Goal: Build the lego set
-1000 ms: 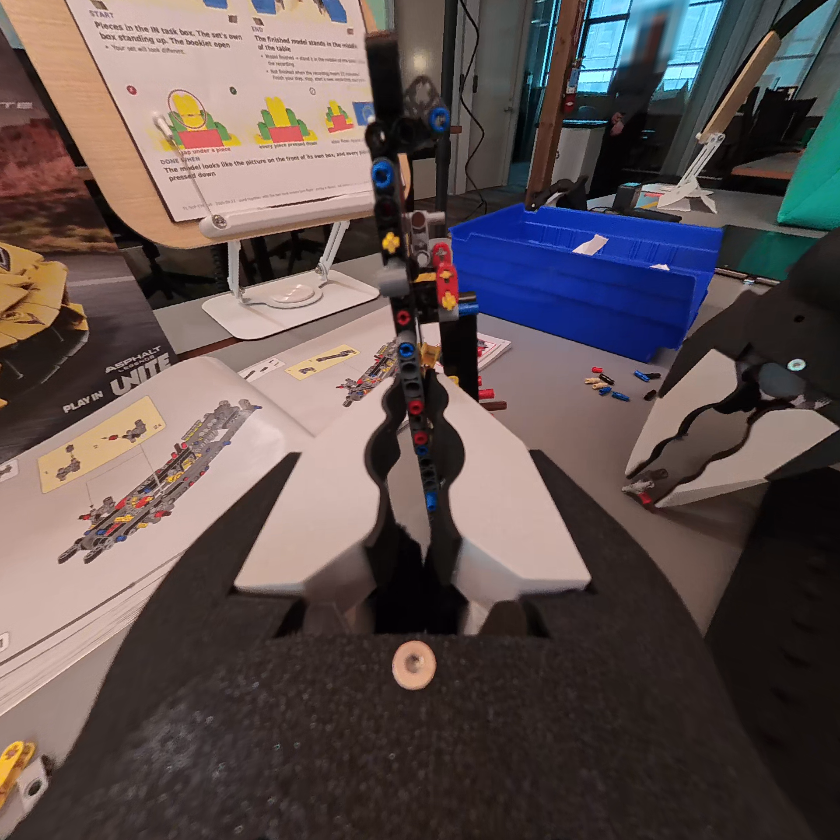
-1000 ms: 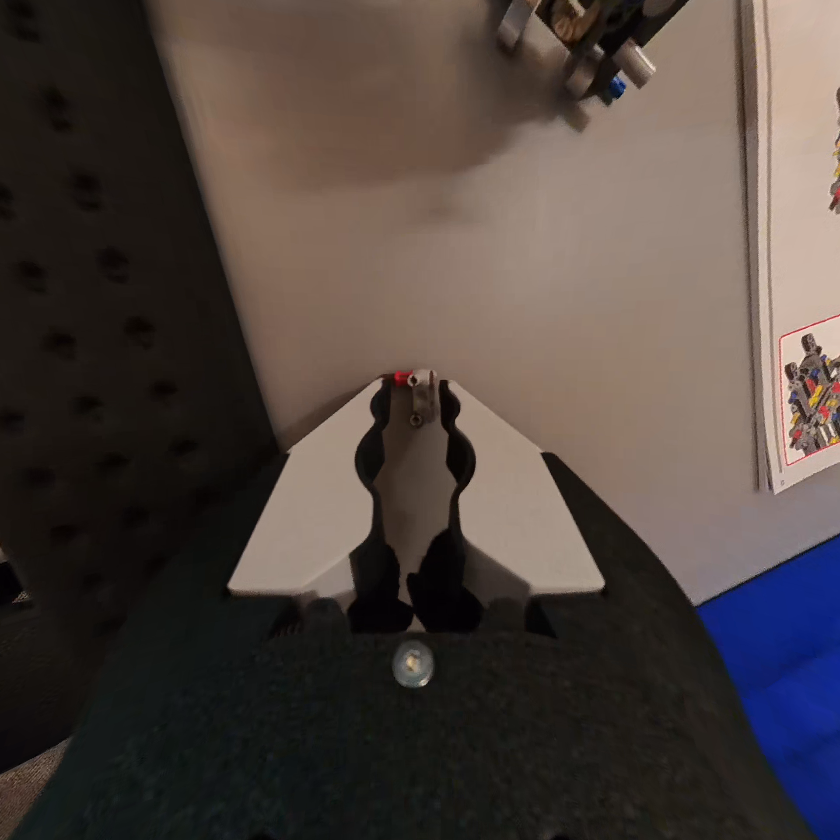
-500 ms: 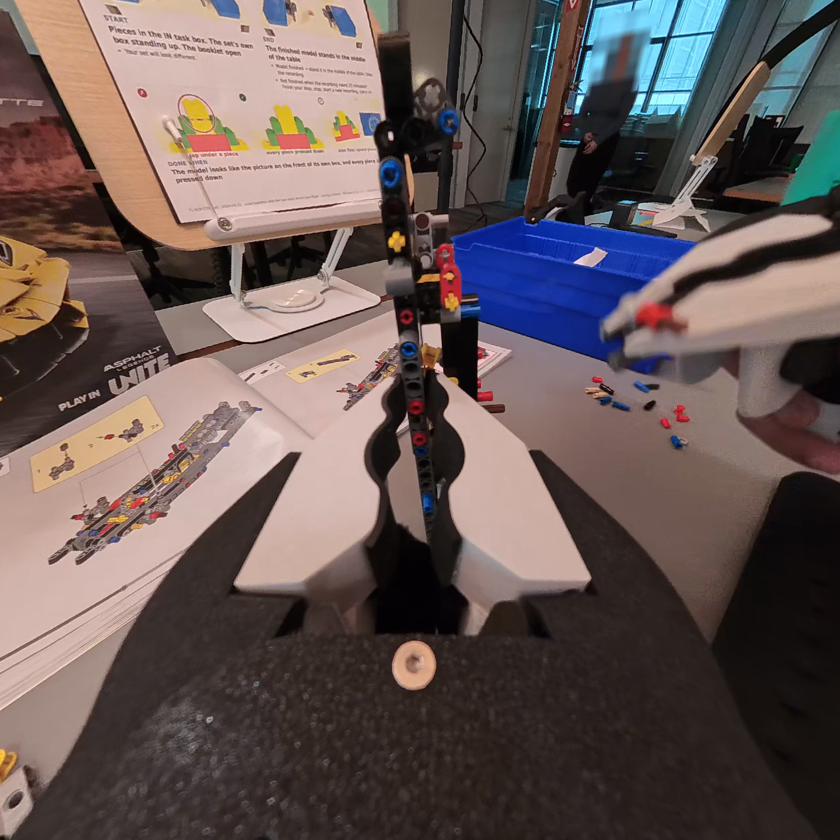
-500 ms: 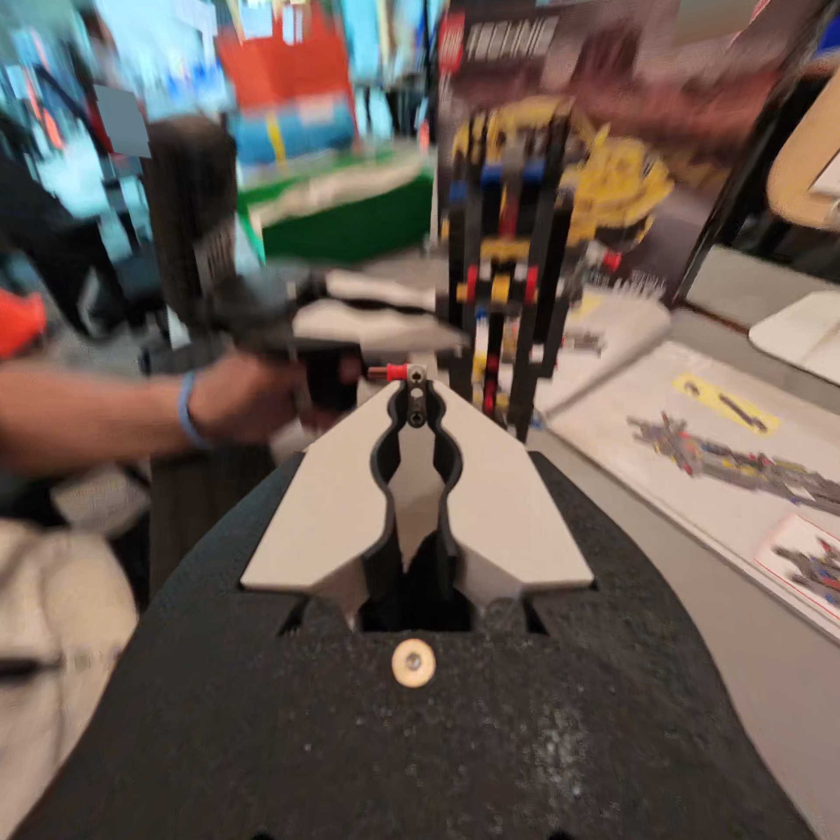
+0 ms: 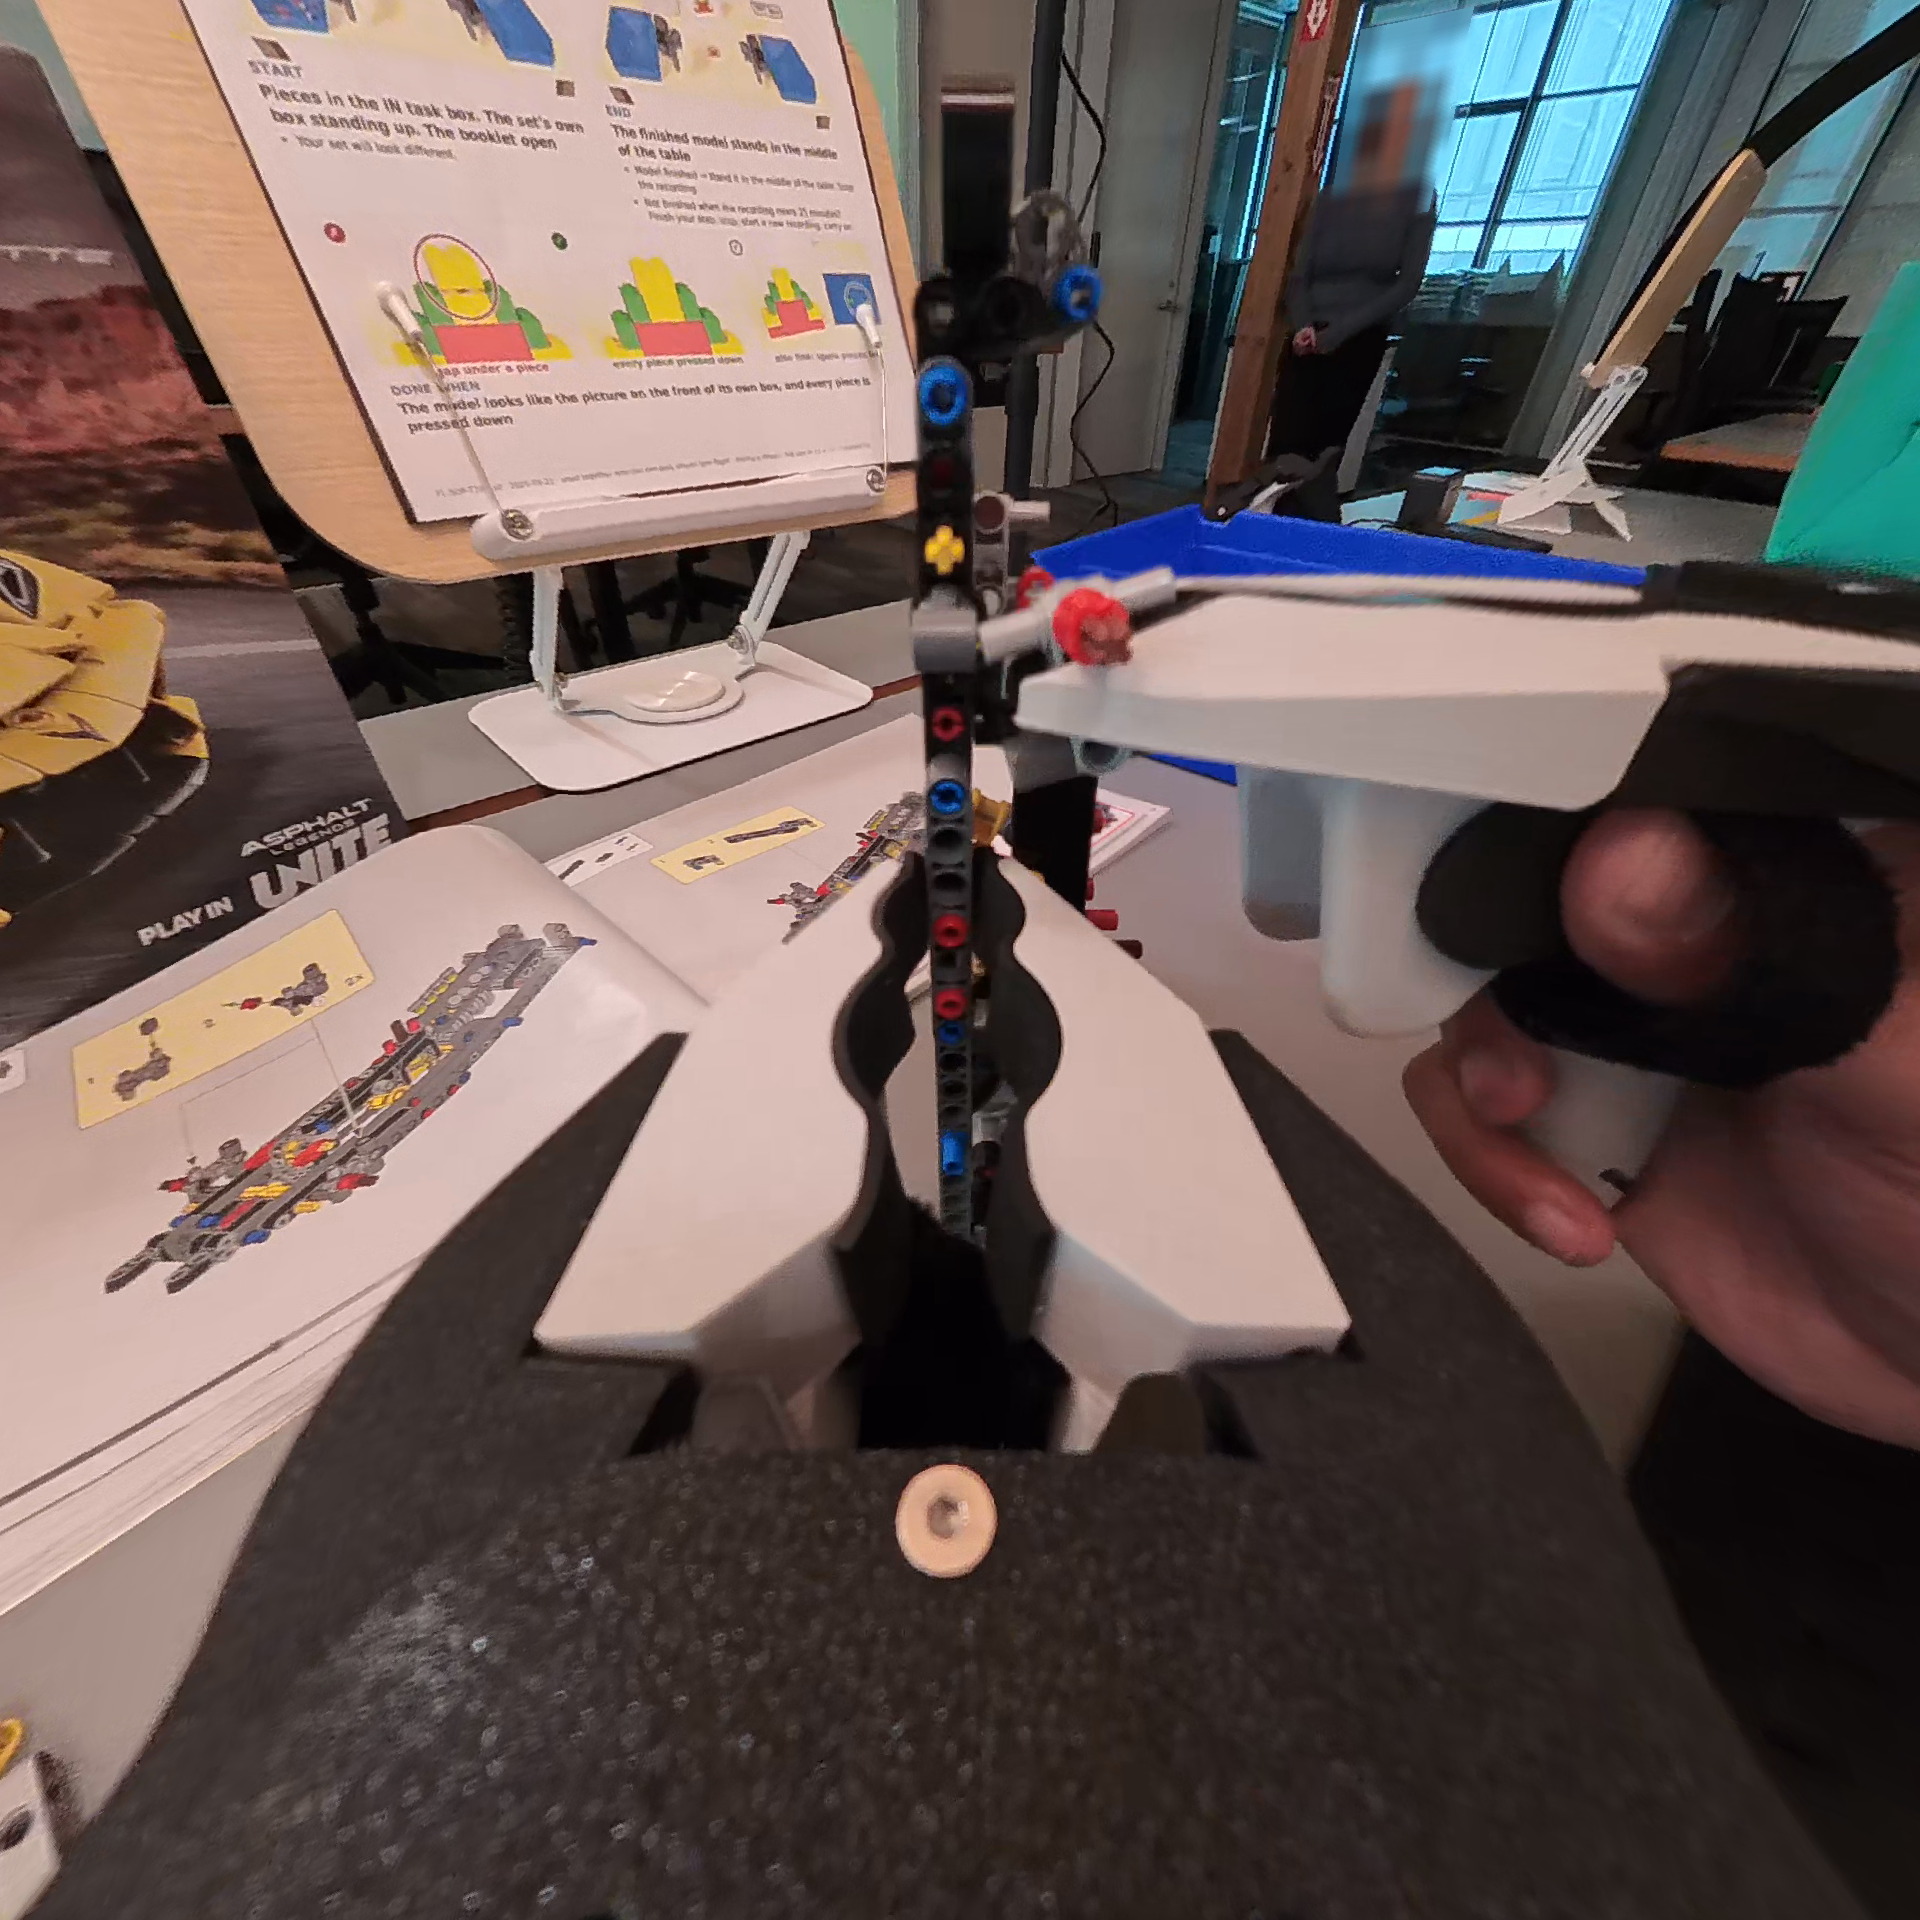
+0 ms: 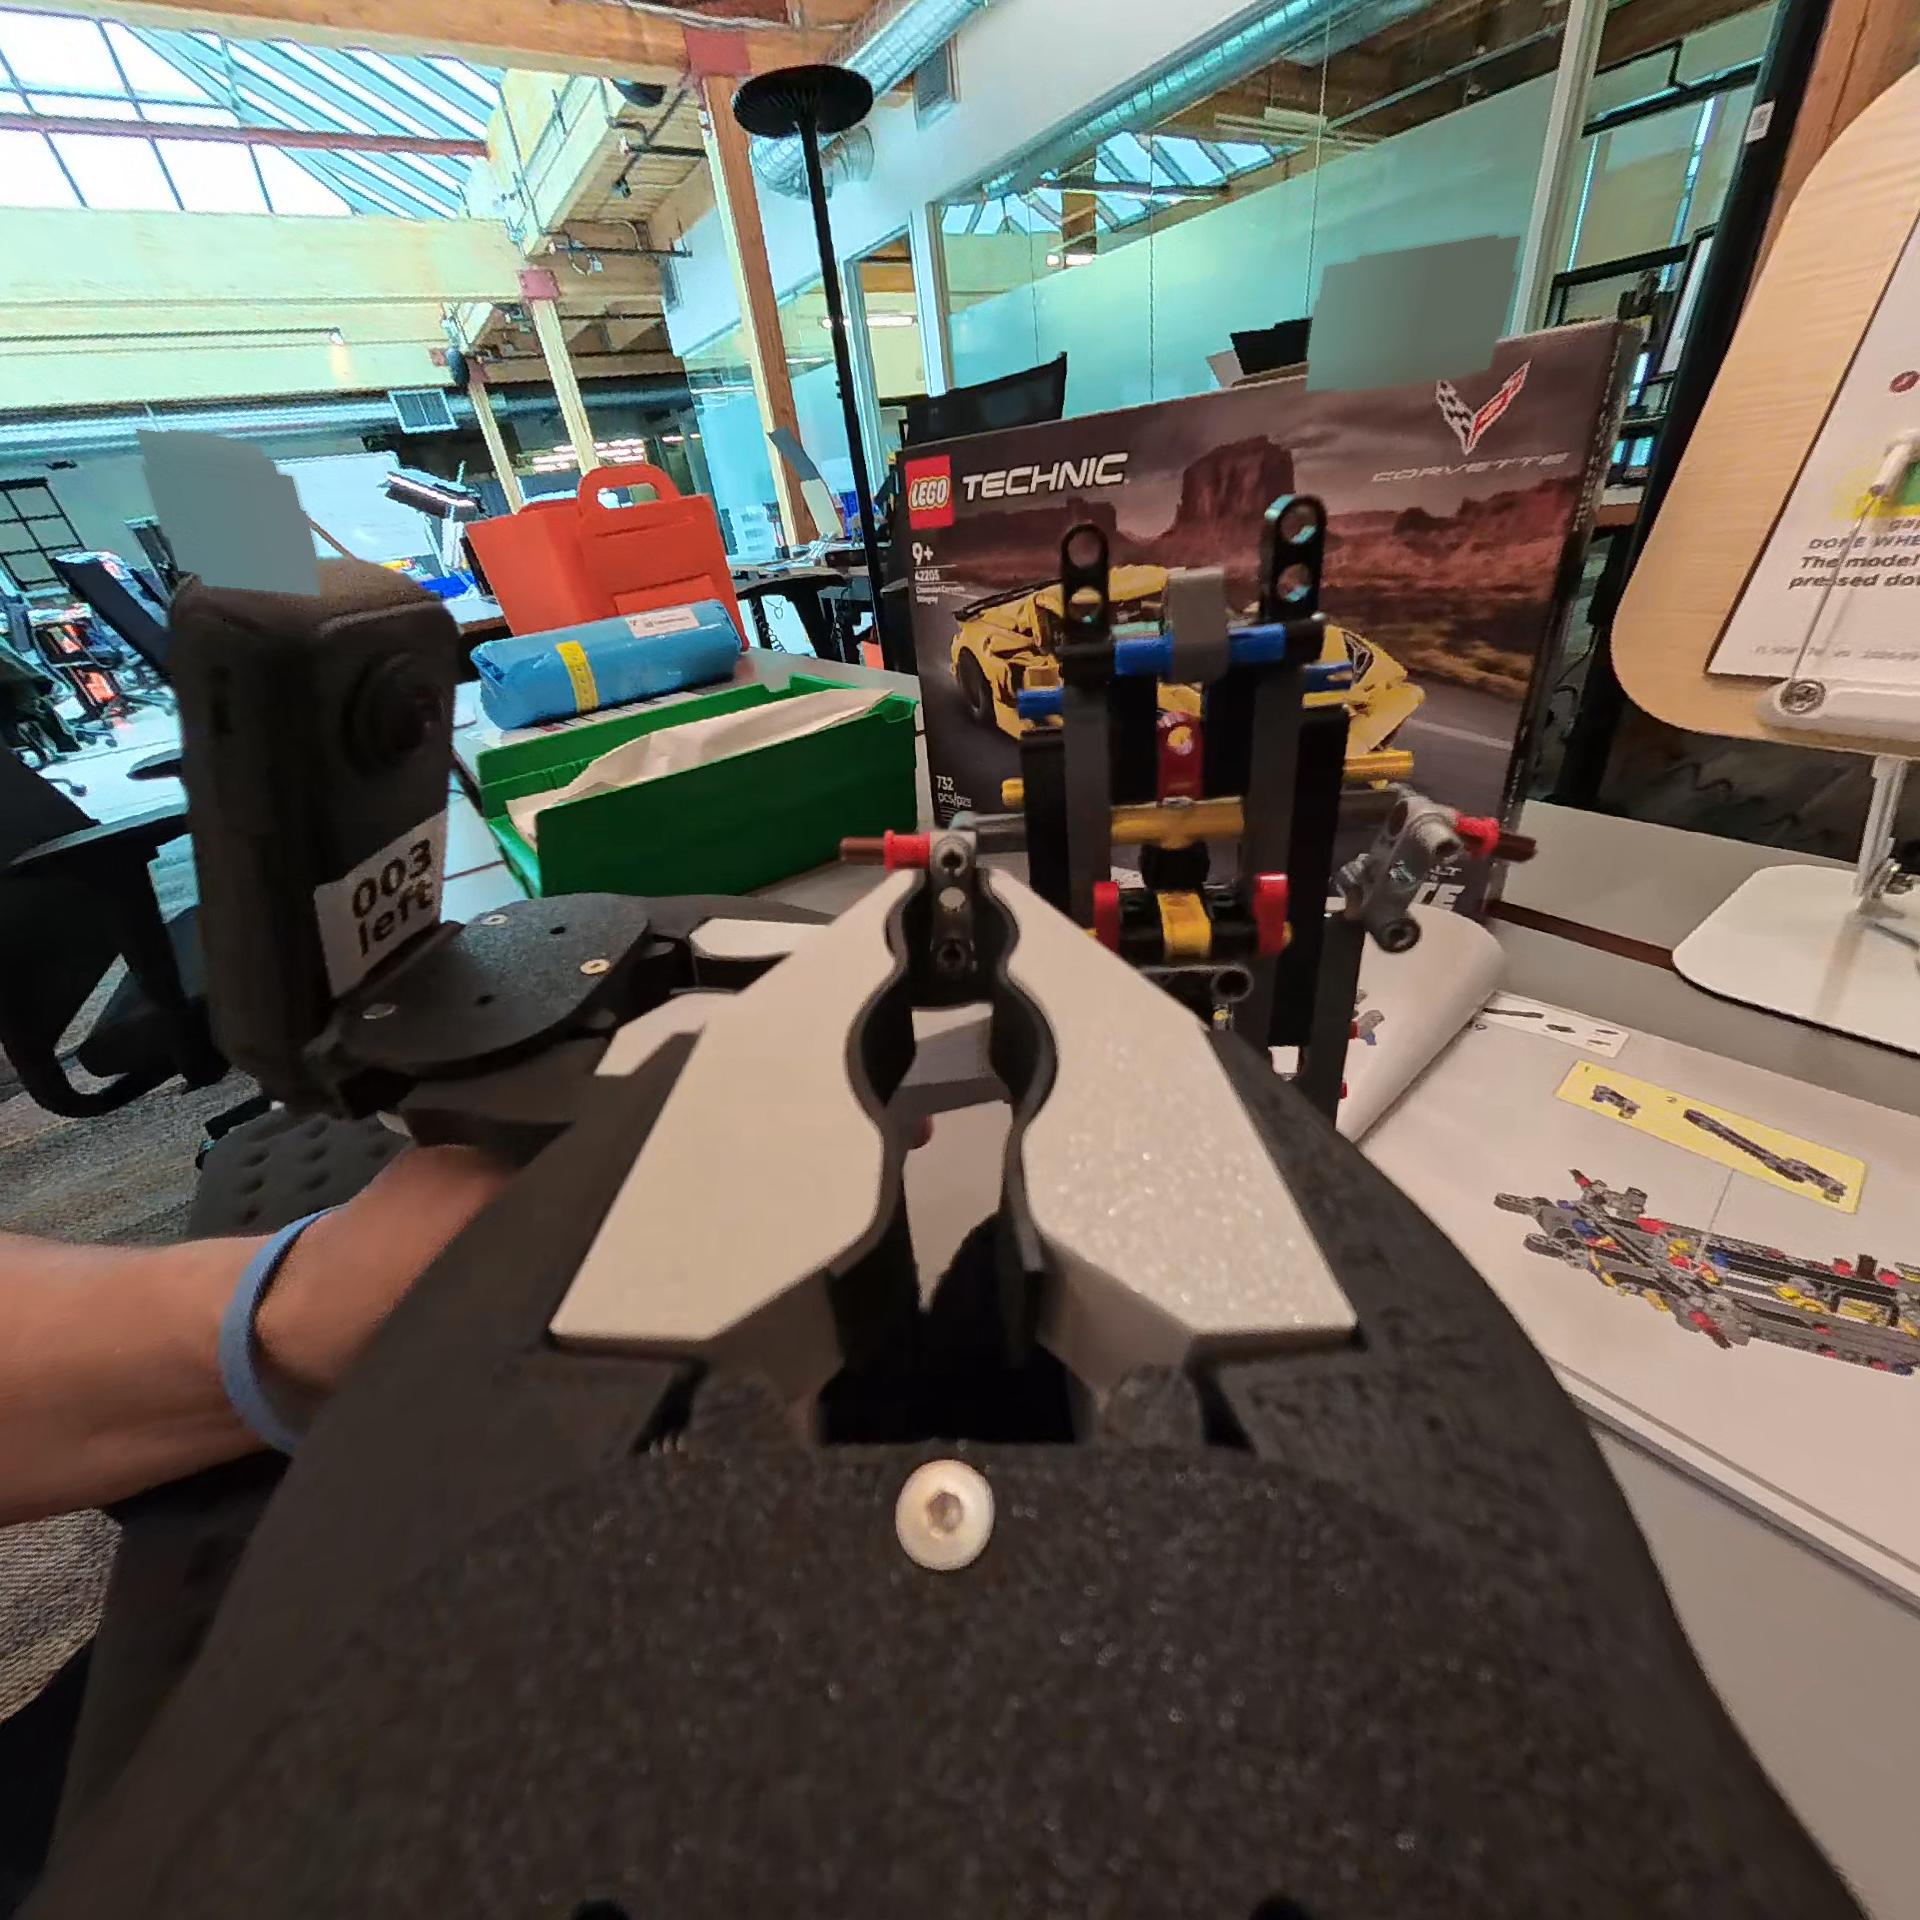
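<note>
Green bin (image 6: pixel 717 800): right wrist view only

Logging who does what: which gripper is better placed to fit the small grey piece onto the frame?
Right. The right gripper already pinches the small grey piece beside the frame, while the left gripper is clamped on the frame, holding it upright.

The left gripper (image 5: pixel 951 1039) points toward 12 o'clock, jaws clamped shut on something held upright. The right gripper (image 5: pixel 1081 644) reaches in level from 3 o'clock, jaws pinched shut, a bare hand (image 5: pixel 1621 1091) wrapped around its handle.
</note>
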Tool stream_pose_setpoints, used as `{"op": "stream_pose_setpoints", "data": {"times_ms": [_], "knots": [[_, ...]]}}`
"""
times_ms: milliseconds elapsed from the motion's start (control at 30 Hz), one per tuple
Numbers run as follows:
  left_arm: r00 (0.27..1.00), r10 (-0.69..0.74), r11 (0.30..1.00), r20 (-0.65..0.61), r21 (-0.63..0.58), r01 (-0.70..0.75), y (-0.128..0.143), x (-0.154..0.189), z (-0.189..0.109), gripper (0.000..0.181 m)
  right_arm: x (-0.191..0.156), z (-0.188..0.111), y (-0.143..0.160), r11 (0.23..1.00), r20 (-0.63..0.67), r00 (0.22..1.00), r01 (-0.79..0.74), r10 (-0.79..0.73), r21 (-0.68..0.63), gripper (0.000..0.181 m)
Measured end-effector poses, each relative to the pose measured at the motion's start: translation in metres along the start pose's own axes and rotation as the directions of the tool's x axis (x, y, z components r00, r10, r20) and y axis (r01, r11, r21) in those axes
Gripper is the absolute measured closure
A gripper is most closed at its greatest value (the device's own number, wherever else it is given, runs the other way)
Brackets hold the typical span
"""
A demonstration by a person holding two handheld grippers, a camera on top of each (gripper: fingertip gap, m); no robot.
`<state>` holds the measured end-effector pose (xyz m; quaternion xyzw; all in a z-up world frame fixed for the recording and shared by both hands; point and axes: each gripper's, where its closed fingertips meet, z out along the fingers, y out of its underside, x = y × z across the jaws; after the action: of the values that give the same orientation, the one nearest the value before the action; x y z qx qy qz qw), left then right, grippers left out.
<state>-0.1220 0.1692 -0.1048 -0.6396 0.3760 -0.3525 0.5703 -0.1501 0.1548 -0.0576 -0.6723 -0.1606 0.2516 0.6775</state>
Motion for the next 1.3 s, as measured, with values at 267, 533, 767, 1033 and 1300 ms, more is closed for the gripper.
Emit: {"op": "stream_pose_setpoints", "data": {"times_ms": [267, 533, 767, 1033, 1300], "knots": [[1.0, 0.008, 1.0, 0.008, 0.003, -0.009, 0.0006, -0.0001, 0.0, 0.175, 0.0014, 0.0022, 0.0015, 1.0, -0.008, 1.0, -0.012, 0.012, 0.006, 0.176], [0.994, 0.101, 0.995, 0.037, -0.004, -0.101, 0.0008, 0.0022, -0.0005, 0.175, 0.0019, 0.001, 0.0013, 0.998, -0.034, 0.998, 0.058, -0.058, 0.016, 0.176], [0.981, 0.179, 0.984, 0.079, -0.016, -0.178, 0.0006, 0.0009, -0.0019, 0.174, 0.001, 0.0007, 0.0019, 0.996, -0.049, 0.996, 0.072, -0.07, 0.056, 0.176], [0.968, 0.231, 0.973, 0.093, -0.024, -0.23, 0.0011, 0.0026, -0.0027, 0.173, -0.0001, 0.0027, 0.0037, 0.995, 0.039, 0.999, -0.035, 0.032, 0.089, 0.176], [0.927, 0.339, 0.941, 0.163, -0.041, -0.337, -0.0014, -0.0051, -0.0047, 0.175, 0.0016, -0.0057, 0.0011, 0.997, 0.014, 0.997, 0.071, -0.071, -0.005, 0.176]]}}
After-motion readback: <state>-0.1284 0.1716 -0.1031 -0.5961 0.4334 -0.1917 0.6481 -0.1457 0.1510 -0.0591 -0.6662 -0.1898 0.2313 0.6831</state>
